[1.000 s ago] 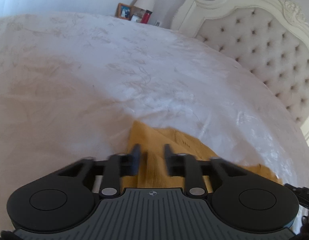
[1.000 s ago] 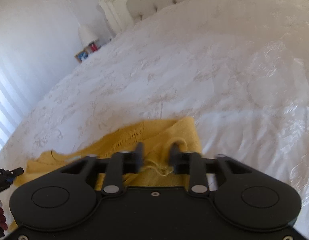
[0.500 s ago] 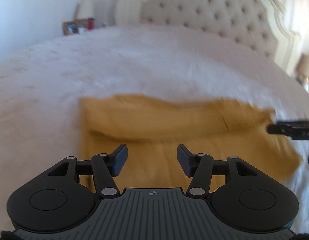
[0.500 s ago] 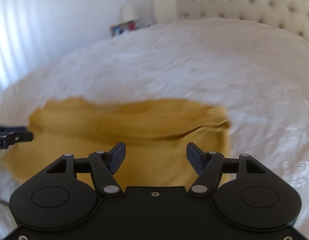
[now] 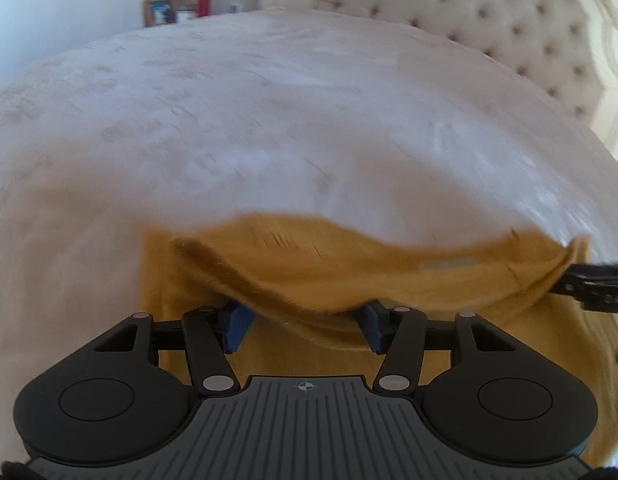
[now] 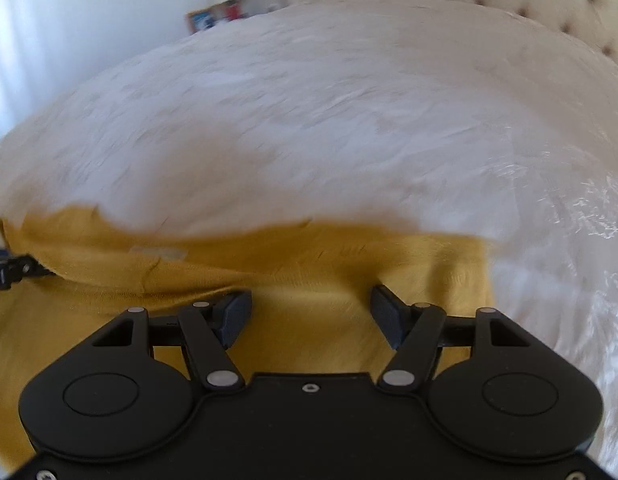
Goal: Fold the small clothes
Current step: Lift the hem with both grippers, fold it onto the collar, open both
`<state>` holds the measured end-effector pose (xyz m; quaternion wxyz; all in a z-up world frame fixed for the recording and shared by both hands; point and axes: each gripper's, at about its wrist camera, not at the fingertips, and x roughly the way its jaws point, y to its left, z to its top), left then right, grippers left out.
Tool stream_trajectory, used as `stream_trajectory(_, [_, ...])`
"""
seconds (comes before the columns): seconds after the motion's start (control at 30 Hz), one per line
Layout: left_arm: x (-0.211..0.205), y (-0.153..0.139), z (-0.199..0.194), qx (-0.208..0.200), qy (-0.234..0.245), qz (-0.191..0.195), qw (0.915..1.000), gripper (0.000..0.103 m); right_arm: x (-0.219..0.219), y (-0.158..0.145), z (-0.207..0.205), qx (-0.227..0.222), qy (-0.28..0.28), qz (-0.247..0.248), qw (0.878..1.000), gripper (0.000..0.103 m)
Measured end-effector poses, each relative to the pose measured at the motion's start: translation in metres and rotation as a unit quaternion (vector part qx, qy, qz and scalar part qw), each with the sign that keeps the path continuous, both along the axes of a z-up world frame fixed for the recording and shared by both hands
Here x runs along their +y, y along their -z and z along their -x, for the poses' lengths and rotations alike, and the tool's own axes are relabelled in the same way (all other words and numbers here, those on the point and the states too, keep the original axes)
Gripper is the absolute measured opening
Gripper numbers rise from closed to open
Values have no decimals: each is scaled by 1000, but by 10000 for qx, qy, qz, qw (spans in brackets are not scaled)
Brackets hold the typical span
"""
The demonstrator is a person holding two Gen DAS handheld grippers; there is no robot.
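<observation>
A mustard-yellow knit garment (image 5: 389,272) lies folded over on the white bedspread (image 5: 269,120). Its doubled top edge sags across the lower middle of the left wrist view. My left gripper (image 5: 305,322) is open just above it, and the fold's lip covers part of both fingertips without being pinched. In the right wrist view the same garment (image 6: 269,256) spreads under my right gripper (image 6: 309,312), which is open wide over flat cloth. Each gripper's tip shows at the other view's edge, the right gripper (image 5: 589,284) and the left gripper (image 6: 5,276), beside the fold's corners.
The white bedspread (image 6: 309,120) stretches away to a tufted cream headboard (image 5: 489,8). A picture frame (image 5: 160,11) and a red bottle (image 5: 205,2) stand beyond the bed's far left corner. The picture frame (image 6: 205,20) shows in the right view too.
Both grippers were nearly shut on the yellow cloth a second ago, then opened and let it go. Both views have rolled level and swung toward the headboard. The garment lies folded.
</observation>
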<state>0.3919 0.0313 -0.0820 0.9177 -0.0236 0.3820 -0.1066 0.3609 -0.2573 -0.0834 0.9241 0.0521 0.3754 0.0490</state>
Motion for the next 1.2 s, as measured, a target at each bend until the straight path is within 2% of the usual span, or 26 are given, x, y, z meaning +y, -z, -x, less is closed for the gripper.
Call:
stream_trajectory(0.13, [8,-11,-16,-71,-371,-48,9993,54,-18,-8,5,-189,361,-262,9988,69])
stream_trajectory(0.23, [9,-21,-5,-149,-356,-31,9992,54,-22,-12,25,-255,316,-367,9985,69])
stream_trajectory(0.3, [7,-25,12,-201,-198,-65,9996,54,-21,-12,45,-288,179,-372,9987,69])
stream_trajectory(0.47, [-9,-17,82,-199,572,-255,9978,55,-11,-3,91,-180,-102,-331,9992,70])
stream_trajectory(0.6, [-21,9,133,-25,1095,-718,9914,58,-1,16,132,26,-286,54,9996,70])
stream_trajectory(0.7, [-23,20,164,-241,1168,-1096,9868,60,-4,22,157,-6,-243,31,9997,70])
stream_trajectory(0.8, [-18,19,170,-184,984,-975,9902,63,-7,22,173,-93,-194,-13,9998,70])
stream_trajectory(0.93, [-15,21,159,-52,821,-826,9932,66,-14,24,178,-207,-123,-259,9994,75])
stream_trajectory(1.2, [-12,26,168,-147,643,-667,9956,73,-26,23,197,-478,-102,-694,9964,80])
